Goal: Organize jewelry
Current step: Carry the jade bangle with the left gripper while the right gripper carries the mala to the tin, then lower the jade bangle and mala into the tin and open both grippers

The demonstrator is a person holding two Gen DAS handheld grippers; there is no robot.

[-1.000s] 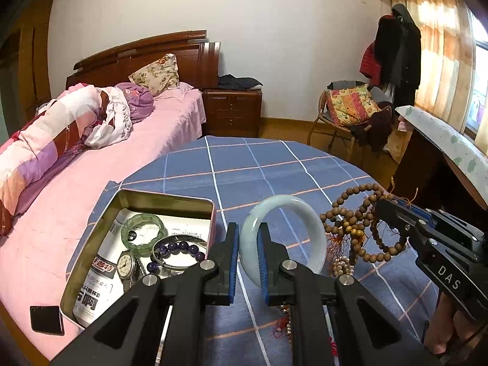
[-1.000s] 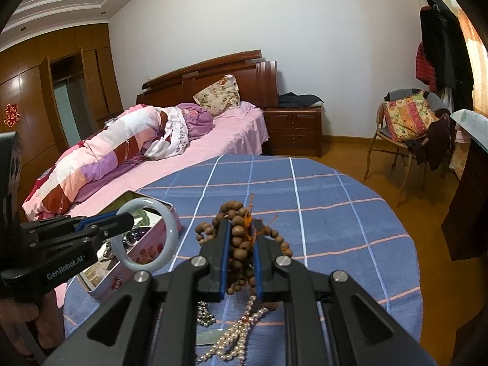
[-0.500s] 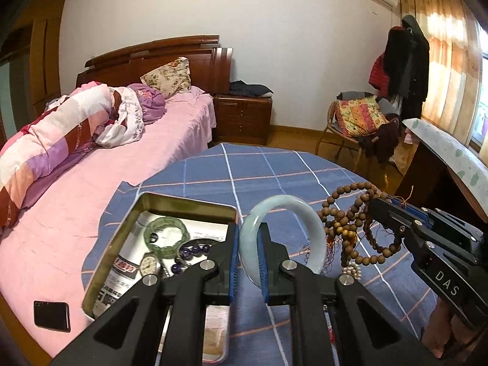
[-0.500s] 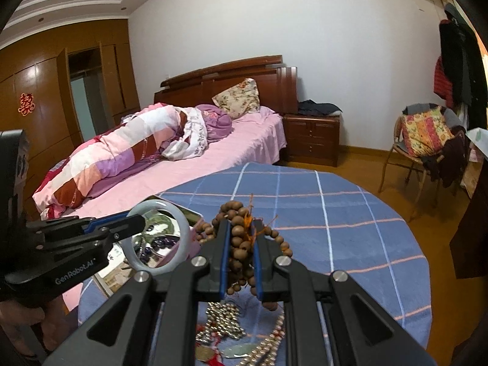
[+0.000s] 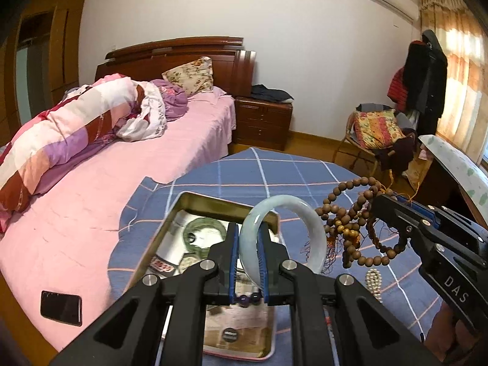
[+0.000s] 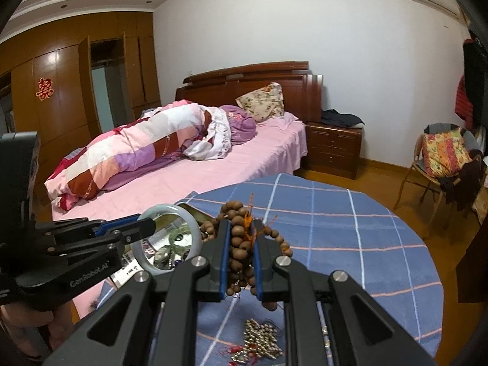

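Observation:
My left gripper [image 5: 247,238] is shut on a pale jade bangle [image 5: 308,222], held upright above the open metal tin [image 5: 195,201]. The tin holds a dark green bangle [image 5: 202,230], purple beads [image 5: 250,298] and a watch. My right gripper [image 6: 241,244] is shut on a bundle of brown wooden bead strands [image 6: 239,253], lifted above the blue checked tablecloth [image 6: 350,238]. In the left wrist view the beads [image 5: 350,228] hang from the right gripper [image 5: 378,201] just right of the bangle. In the right wrist view the bangle [image 6: 195,228] and left gripper [image 6: 146,227] are at left.
Pearl strands [image 5: 373,280] and a pile of small metallic beads with red thread [image 6: 259,341] lie on the cloth below the grippers. A pink bed [image 5: 137,167] borders the table on the left, with a black phone [image 5: 61,307] on it. A chair [image 6: 442,164] stands far right.
Both grippers have risen and swung left with their loads. The jade bangle now hangs over the tin's right part, and the wooden beads have followed close beside it.

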